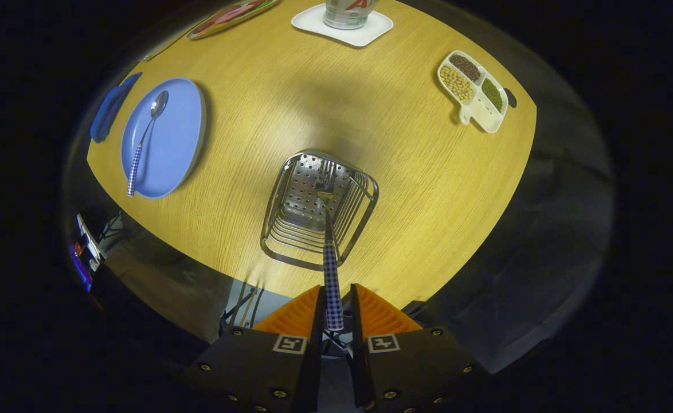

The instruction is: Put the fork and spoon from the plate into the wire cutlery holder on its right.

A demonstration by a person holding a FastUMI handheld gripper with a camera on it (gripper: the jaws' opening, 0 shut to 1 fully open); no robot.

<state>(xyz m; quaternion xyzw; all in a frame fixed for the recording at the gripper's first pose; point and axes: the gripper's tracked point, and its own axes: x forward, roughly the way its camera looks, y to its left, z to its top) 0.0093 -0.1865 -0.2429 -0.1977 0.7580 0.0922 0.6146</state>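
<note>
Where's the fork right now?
Fork is held by its handle between the jaws of the gripper, tines down inside the wire holder just ahead.

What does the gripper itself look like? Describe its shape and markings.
The gripper has two wedge-shaped, ribbed fingers on dark, blocky mounts studded with screws. Each mount carries a square black-and-white marker. The fork handle sits between the fingers.

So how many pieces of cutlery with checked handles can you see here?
2. The fork is held between the gripper fingers, its head down inside the wire cutlery holder. The spoon lies on the blue plate, left of the holder.
</note>
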